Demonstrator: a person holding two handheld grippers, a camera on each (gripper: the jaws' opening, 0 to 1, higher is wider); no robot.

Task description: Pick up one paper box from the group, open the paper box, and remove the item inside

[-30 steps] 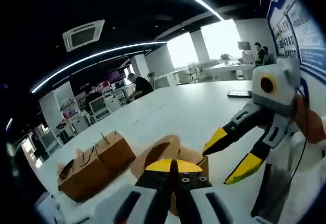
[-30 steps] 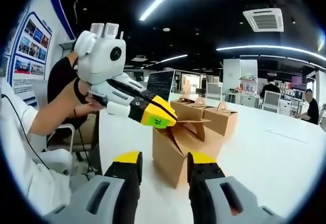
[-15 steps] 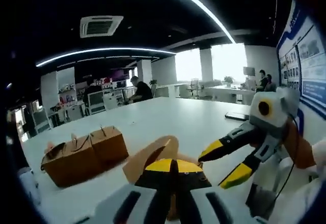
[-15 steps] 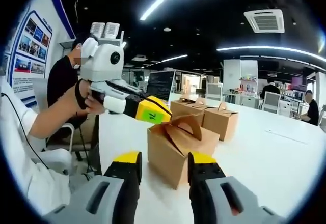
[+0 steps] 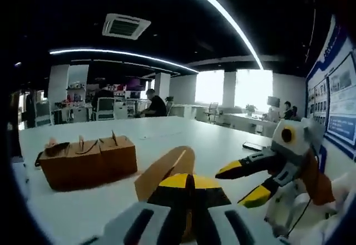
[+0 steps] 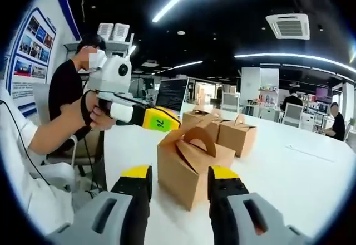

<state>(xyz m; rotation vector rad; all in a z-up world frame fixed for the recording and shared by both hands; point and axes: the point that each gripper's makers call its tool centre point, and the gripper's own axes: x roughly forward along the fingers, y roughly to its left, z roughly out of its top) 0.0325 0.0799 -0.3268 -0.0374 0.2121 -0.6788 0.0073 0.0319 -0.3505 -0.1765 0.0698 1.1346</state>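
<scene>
On the white surface (image 6: 311, 172) the nearest paper box (image 6: 192, 167) is the landmark, standing with its handle flap raised. In the right gripper view, left of that box, a hand (image 6: 94, 114) holds the left gripper (image 6: 169, 123), whose yellow-tipped fingers are clenched on the flap's upper edge. Just below and in front of the box, the right gripper (image 6: 173, 178) hovers with its fingers released, one to each side of the box's near corner and clear of it. Behind the box, to the right, two more paper boxes (image 6: 236, 136) stand together.

In the left gripper view, the other boxes (image 5: 89, 161) sit left of the held flap (image 5: 166, 167); the right gripper (image 5: 245, 185) comes in from the right, fingers spread.
</scene>
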